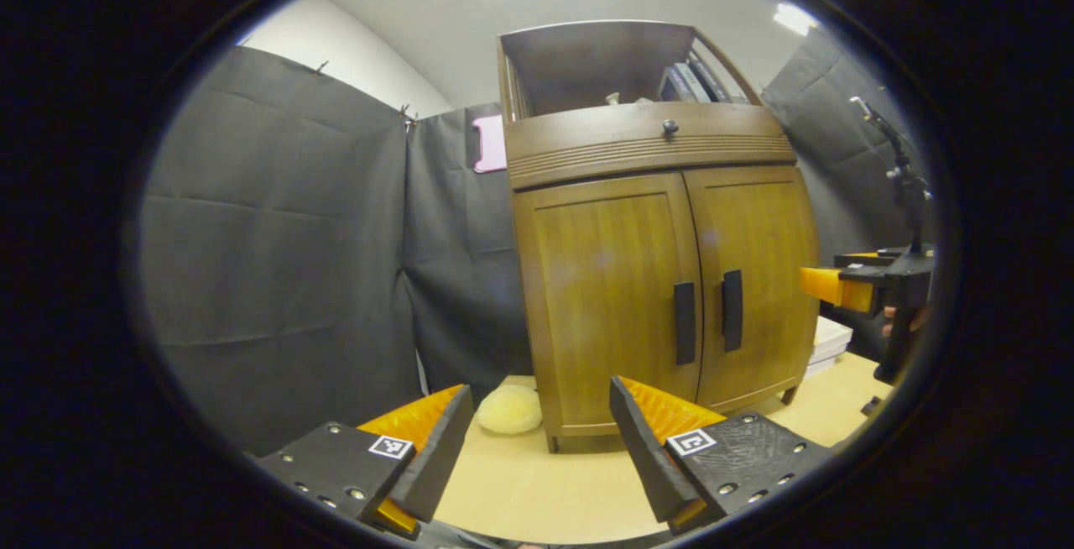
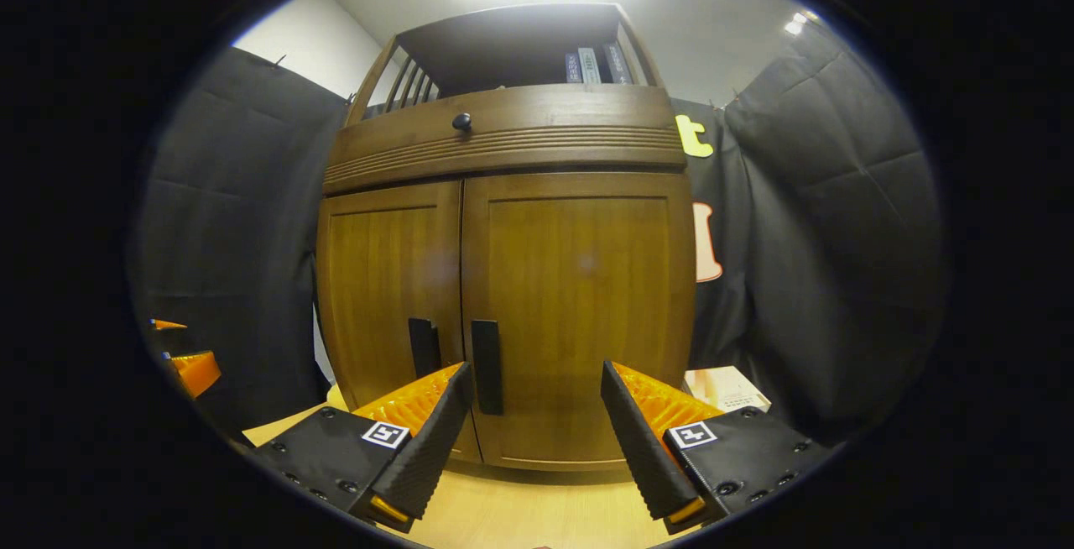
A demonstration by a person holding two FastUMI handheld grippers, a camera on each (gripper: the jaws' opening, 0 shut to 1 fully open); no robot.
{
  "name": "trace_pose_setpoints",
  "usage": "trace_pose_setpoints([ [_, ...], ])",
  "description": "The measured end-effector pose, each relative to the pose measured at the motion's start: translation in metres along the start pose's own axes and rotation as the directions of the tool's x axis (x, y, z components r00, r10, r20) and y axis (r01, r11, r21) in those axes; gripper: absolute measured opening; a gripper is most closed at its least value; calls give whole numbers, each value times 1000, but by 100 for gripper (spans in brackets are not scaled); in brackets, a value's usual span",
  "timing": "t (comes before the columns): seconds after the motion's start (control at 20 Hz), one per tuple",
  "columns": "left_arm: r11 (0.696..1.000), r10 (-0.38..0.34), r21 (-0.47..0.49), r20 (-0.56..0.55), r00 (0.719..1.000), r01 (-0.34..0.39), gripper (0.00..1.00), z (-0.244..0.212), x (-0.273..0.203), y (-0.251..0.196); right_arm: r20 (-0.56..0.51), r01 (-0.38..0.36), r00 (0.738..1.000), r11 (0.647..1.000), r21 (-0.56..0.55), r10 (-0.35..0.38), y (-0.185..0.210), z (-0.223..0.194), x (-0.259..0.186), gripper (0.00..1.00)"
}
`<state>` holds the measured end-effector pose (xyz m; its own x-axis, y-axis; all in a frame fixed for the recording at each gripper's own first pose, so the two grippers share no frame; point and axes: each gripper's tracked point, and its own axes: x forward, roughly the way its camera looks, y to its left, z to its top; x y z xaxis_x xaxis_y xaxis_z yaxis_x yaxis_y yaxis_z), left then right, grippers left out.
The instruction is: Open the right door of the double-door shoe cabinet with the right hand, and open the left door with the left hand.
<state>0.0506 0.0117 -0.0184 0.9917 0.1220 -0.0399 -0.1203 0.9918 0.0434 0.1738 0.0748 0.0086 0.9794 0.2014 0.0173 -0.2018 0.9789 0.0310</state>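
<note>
Left gripper view: frame crops right tool (image 1: pixel 839 284).

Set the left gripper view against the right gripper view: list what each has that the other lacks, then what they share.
Left gripper view alone: a pale fluffy ball by the cabinet's foot, and a camera stand at far right.

Right gripper view alone: a pale box right of the cabinet.

Shared: the shoe cabinet, both doors shut, two dark handles, drawer knob, books on top, open gripper fingers in front.
</note>
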Motion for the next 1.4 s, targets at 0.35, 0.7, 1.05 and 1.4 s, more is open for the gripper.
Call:
trace_pose_setpoints([
  [0.35,1000,15,-17,-21,1000,-16,96,-16,28,19,-23,-1,1000,1000,-7,0,17,-11,55,97],
  [0.7,999,46,-13,-40,998,-47,96,-26,34,25,-59,4,998,1000,-8,-5,26,-26,103,96],
  [1.05,998,67,-12,-57,996,-68,96,-40,42,31,-102,6,995,1000,-6,-6,43,-44,135,79],
  [1.4,998,63,-21,-67,996,-65,96,-41,50,34,-130,19,991,1000,1,-18,50,-51,144,25],
])
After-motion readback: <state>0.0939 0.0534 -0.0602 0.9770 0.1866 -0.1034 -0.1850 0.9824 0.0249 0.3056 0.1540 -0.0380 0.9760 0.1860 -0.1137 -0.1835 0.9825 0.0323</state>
